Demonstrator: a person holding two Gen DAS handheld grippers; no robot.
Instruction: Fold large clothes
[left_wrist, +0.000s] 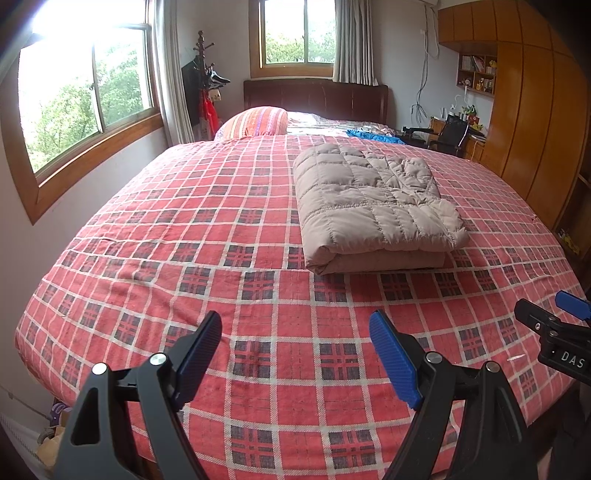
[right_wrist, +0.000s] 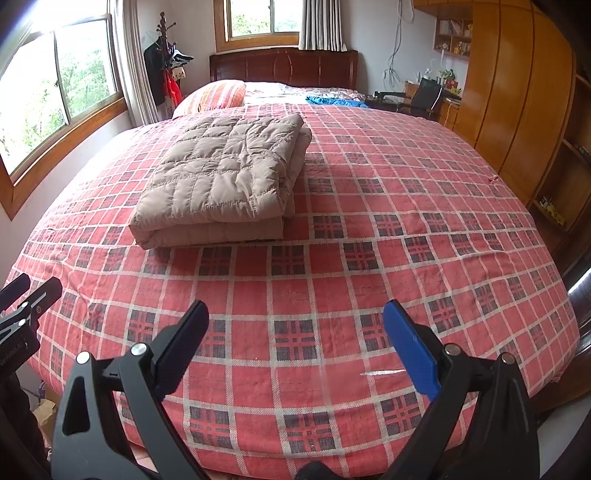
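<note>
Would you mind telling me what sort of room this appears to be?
A home bedroom, most likely: a bed under a red plaid bedspread with a striped pillow, a wooden wardrobe and a folded quilted jacket.

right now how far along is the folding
Done, it seems: the quilted beige jacket lies folded in a neat stack on the checked bedspread. In hand: nothing; the left hand-held gripper and the right hand-held gripper are both open and empty, near the foot of the bed, apart from the jacket. Left: a blue garment near the headboard may still need folding.
</note>
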